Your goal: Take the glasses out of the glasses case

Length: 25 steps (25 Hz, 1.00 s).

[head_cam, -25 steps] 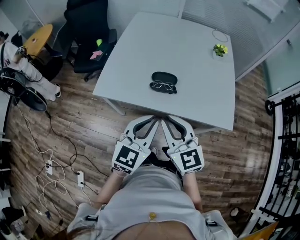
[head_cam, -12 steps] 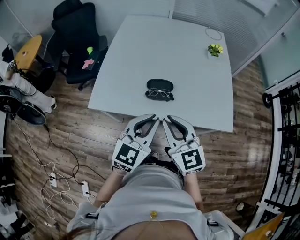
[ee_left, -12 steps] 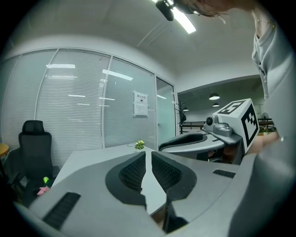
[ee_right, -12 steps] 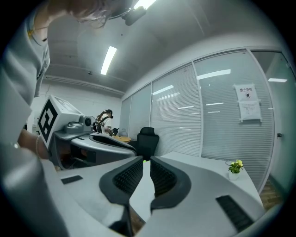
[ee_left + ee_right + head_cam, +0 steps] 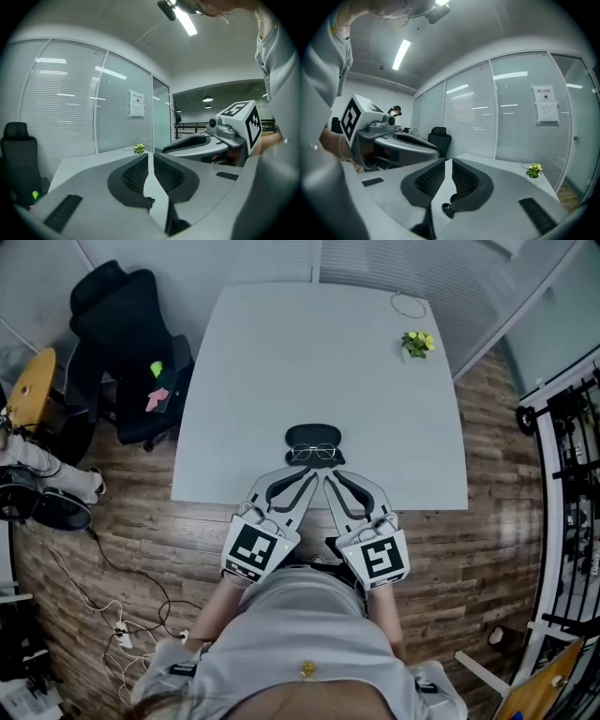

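Observation:
A black glasses case (image 5: 313,434) lies open on the white table (image 5: 244,362), near its front edge. Thin-framed glasses (image 5: 313,453) rest in the near half of the case. My left gripper (image 5: 310,474) and right gripper (image 5: 328,476) are held side by side just short of the table edge, with their tips a little before the glasses. Both are shut with nothing between the jaws. In the right gripper view a small dark piece of the case (image 5: 449,209) shows below the shut jaws of the right gripper (image 5: 448,164). The left gripper (image 5: 150,157) points across the table.
A small green plant (image 5: 416,342) stands at the far right corner of the table, beside a thin ring (image 5: 408,305). A black office chair (image 5: 127,352) stands left of the table. Glass walls with blinds run behind, and cables lie on the wooden floor (image 5: 122,549).
The table and case have come nearer, and the case now lies right in front of the gripper tips. Both grippers stay shut and held together.

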### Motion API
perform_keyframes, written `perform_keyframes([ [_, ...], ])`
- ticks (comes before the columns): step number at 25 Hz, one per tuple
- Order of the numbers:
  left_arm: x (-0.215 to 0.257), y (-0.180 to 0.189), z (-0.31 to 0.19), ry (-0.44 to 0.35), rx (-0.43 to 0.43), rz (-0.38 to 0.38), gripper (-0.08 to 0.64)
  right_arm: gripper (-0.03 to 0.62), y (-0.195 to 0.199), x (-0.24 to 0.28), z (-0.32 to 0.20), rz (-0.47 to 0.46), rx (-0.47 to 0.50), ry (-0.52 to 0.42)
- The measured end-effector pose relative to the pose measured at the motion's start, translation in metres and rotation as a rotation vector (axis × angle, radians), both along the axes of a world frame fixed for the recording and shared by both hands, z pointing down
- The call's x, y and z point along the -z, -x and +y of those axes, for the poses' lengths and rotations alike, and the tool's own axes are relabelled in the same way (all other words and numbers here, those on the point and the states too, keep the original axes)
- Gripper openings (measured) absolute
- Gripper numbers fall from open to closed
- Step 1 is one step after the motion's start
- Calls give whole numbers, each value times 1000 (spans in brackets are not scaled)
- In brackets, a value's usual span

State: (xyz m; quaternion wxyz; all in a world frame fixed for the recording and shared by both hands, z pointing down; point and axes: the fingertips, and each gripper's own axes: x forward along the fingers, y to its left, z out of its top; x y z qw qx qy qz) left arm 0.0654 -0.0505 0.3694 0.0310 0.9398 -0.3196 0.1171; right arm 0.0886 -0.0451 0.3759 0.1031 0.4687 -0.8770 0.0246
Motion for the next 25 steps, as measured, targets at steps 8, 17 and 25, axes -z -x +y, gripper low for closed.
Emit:
perform_keyframes([
  [8,0,3,-34,-2,-72,3,41,52,2,-2,-32,13,-73,-2],
  [17,-8,21,-58,11,-110,11,41,52,14,-17,-55,75,-108,31],
  [25,-26,36,-74,33,-170,-1,41,49,24,-39,-73,134,-160,61],
])
